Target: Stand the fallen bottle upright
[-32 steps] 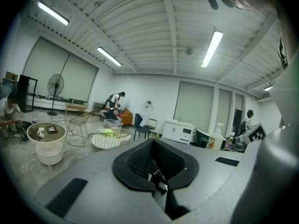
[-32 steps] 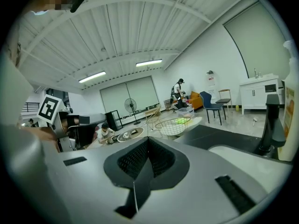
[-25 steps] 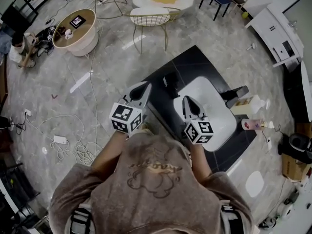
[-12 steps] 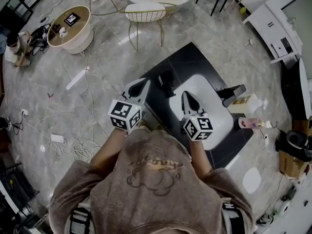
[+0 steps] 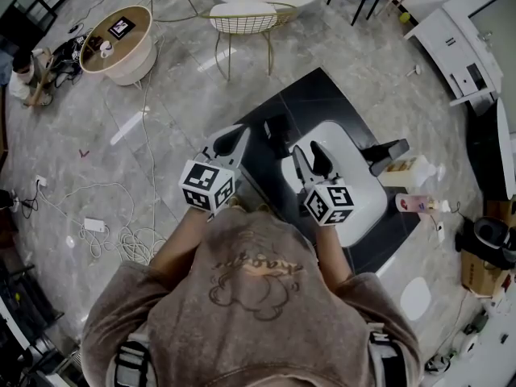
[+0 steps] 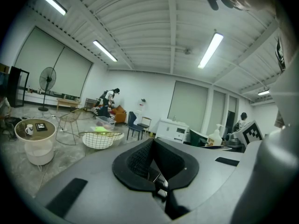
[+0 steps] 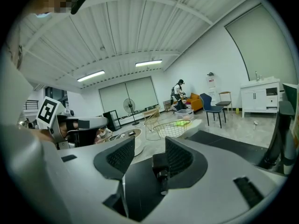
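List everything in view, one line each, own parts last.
black countertop: one, black, before the person
white basin: one, white, set in the countertop
white pump bottle: one, white, upright right of the basin
clear bottle with pink label: one, clear and pink, lying beside the pump bottle
round beige table: one, beige, floor far left
gold wire chair: one, gold, beyond the countertop
white cabinet: one, white, far right
white cables: a tangle, white, floor at left
left gripper: one, grey, shut, over the countertop's left edge
right gripper: one, grey, jaws opening, gripping nothing, over the basin
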Available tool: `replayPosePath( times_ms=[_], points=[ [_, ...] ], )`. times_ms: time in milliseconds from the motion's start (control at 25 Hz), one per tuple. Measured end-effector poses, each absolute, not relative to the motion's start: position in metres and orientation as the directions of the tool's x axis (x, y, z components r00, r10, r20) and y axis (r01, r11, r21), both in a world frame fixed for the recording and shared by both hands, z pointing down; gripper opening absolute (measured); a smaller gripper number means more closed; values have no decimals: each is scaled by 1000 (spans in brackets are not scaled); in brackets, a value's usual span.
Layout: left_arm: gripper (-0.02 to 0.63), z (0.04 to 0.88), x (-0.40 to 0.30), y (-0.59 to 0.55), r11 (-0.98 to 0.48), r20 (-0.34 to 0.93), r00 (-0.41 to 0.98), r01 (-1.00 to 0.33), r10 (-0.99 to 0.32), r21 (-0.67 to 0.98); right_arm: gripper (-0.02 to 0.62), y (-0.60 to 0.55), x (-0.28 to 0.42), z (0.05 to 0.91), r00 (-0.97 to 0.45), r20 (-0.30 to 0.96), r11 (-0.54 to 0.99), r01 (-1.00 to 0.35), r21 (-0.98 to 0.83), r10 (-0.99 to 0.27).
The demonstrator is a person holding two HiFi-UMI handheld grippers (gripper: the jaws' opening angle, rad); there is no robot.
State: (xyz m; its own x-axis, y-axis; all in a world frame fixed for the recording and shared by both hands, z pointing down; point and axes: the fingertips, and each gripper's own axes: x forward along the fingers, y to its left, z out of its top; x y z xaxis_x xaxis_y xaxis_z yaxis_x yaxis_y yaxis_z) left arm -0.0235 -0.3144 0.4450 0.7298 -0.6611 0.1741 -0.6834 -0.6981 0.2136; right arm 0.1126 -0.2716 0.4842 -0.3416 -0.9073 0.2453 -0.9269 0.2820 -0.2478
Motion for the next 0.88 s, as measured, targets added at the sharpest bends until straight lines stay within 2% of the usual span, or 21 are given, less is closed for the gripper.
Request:
replayPosePath(
  times_ms=[120, 240, 880],
  points=[
    [18, 445, -25, -314, -699, 175, 731, -682, -660, 215, 244, -272, 107, 490, -359, 263, 299, -923, -241, -896],
    [18, 446, -25, -314, -699, 176, 732, -681, -658, 218, 273, -272, 105, 500, -366, 291, 309, -924, -225, -884],
    [18, 452, -36, -304, -686, 196, 716, -698, -669, 206, 278, -285, 103, 592, -381, 481, 335, -924, -183, -789]
  ],
)
